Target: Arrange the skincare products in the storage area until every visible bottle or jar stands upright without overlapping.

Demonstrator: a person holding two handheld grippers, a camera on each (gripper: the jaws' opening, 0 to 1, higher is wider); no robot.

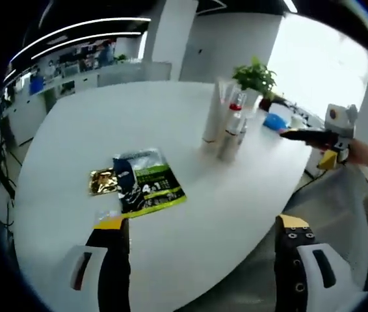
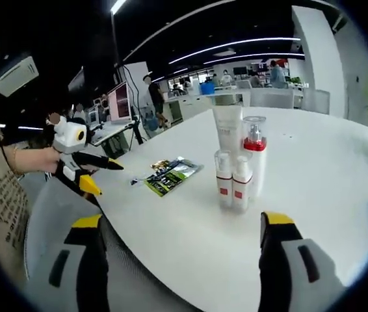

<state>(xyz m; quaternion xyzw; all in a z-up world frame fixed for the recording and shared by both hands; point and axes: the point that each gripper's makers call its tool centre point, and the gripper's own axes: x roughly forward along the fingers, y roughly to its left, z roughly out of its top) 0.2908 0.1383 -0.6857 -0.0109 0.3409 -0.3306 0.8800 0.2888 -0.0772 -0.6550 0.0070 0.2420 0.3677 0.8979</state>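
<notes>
Holding nothing, with jaws spread wide at 6 o'clock in each view: left tool [image 1: 200, 253] over the near edge of the white counter [image 1: 106, 123], right tool [image 2: 181, 250] likewise empty and open above its rim. Lying flat just beyond the left tool, at about 11 o'clock from it: a green-and-black sachet [image 1: 146, 181] overlapping a small gold packet [image 1: 102, 181]; likely light, thin and limp, awkward to pinch off the surface, best taken by a free edge. Standing farther out, toward 1 o'clock in the left gripper view and 12 o'clock in the right: a tight upright cluster of bottles [image 2: 239, 166], touching each other. Probably light, smooth plastic, slippery and easily toppled; best gripped at mid-body, below the caps, one at a time.
</notes>
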